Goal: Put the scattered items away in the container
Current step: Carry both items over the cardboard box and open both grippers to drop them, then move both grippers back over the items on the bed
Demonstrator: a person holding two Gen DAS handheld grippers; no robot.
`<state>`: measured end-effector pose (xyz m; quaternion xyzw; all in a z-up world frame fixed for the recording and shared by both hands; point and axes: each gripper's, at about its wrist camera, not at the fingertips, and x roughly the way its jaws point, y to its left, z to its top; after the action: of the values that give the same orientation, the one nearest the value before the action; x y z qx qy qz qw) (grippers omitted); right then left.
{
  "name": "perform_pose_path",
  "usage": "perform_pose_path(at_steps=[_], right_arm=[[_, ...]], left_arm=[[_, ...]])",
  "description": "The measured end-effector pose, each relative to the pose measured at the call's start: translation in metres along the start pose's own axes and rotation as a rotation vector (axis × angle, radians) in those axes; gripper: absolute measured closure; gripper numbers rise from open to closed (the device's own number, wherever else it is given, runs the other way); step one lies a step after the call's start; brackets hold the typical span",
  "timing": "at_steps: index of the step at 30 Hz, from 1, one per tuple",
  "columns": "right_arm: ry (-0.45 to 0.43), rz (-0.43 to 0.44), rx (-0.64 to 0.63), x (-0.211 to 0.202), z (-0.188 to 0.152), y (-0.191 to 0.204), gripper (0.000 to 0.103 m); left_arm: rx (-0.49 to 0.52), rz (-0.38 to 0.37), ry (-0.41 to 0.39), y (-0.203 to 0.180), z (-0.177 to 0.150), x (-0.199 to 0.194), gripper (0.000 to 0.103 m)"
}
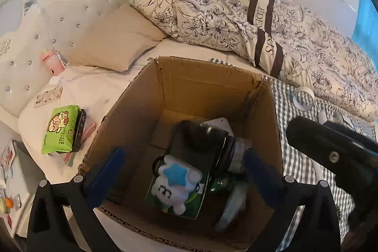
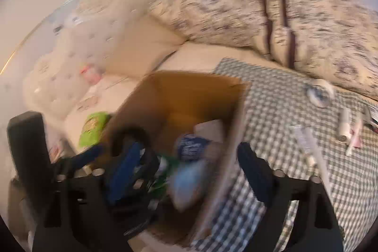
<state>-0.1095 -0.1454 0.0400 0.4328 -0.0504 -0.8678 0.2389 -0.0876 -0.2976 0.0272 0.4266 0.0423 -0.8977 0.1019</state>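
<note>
An open cardboard box [image 1: 212, 86] stands on the bed. Inside lie a white plush toy with a blue star [image 1: 177, 183] on a green package [image 1: 198, 202], a dark jar [image 1: 208, 138] and some blurred items. My left gripper [image 1: 183, 157] hovers over the box's near side, open wide, its blue pads clear of the plush. In the blurred right wrist view my right gripper [image 2: 189, 169] is open over the box's right wall [image 2: 226, 134], with nothing gripped. A blue-labelled item [image 2: 189, 148] lies in the box below it.
A green wipes pack [image 1: 60, 129] and a sticker sheet [image 1: 48, 96] lie left of the box, a pink cup [image 1: 53, 60] by the headboard. On the checked cloth [image 2: 283, 98] to the right lie a tape roll [image 2: 320, 92] and several tubes [image 2: 345, 124]. Floral pillows [image 1: 224, 11] lie behind.
</note>
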Motion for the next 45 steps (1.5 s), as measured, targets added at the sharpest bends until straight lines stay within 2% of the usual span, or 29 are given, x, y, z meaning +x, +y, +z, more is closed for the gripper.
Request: perform_pose_path(at_steps=[2,8,15,20,23,26,28,32,37,45], right_arm=[[0.011,0.023,0.022,-0.001,0.0,-0.012,0.016],[-0.007,-0.035,0.093,-0.024,-0.005,-0.059,0.016],[-0.093,-0.123,0.176,-0.099,-0.025,-0.125,0.016],[-0.149,-0.236,0.194,-0.159,-0.049,-0.168,0.016],[-0.155,-0.293,0.207,-0.185,-0.071,-0.191,0.016],[-0.151,-0.35,0.212,-0.202,-0.099,-0.212,0.016],[-0.143,-0.375,0.233,-0.208,-0.12,-0.227,0.016],[-0.105,-0.37,0.274,-0.21,-0.163,-0.254,0.016],[-0.042,-0.361,0.327,-0.205,-0.209,-0.282,0.016],[-0.031,-0.361,0.274,-0.203,-0.213,-0.283,0.016]], left_arm=[[0.02,0.006,0.003,-0.008,0.0,0.0,0.0],[0.062,-0.017,-0.022,-0.045,-0.005,-0.015,0.0],[0.131,-0.088,-0.085,-0.123,-0.016,-0.059,0.0],[0.185,-0.124,-0.104,-0.187,-0.043,-0.079,0.0],[0.199,-0.157,-0.097,-0.216,-0.066,-0.083,0.0],[0.209,-0.156,-0.085,-0.235,-0.089,-0.082,0.0],[0.218,-0.148,-0.073,-0.245,-0.106,-0.079,0.0],[0.227,-0.149,-0.043,-0.258,-0.136,-0.07,0.0],[0.255,-0.142,0.006,-0.27,-0.16,-0.061,0.0],[0.24,-0.133,0.02,-0.263,-0.156,-0.054,0.0]])
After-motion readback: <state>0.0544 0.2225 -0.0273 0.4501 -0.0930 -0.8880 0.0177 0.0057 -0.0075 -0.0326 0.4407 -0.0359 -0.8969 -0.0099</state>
